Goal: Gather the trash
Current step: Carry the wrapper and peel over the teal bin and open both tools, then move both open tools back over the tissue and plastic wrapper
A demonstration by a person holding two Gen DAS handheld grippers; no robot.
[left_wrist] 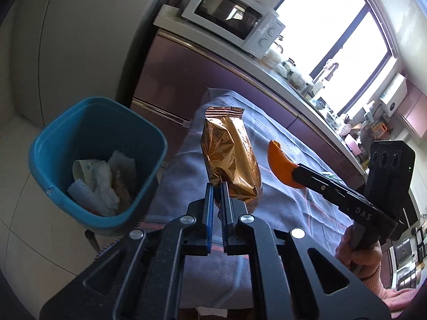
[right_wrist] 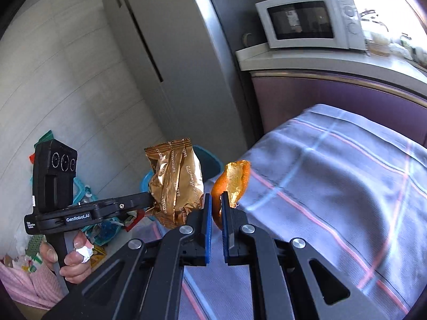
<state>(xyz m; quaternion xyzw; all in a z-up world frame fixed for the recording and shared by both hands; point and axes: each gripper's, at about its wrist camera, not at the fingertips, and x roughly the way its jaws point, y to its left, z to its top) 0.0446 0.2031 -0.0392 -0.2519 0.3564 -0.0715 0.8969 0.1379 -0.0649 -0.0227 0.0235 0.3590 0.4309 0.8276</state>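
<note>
Our left hand-held gripper (left_wrist: 216, 186) pinches the lower edge of a crumpled gold foil snack wrapper (left_wrist: 229, 160), which stands up from the blue pads above the near edge of the table (left_wrist: 283, 122), draped in a grey checked cloth. Just left of the table we see a blue trash bin (left_wrist: 80, 130), open-topped, with crumpled white paper (left_wrist: 96, 178) lying at its bottom. Our right hand-held gripper (right_wrist: 216, 196) is clamped on a curved piece of orange peel (right_wrist: 234, 178), held up beside the wrapper, the two apart. Behind the table runs a purple cabinet (left_wrist: 170, 61), and a white microwave (left_wrist: 232, 16) sits on its top near the window.
</note>
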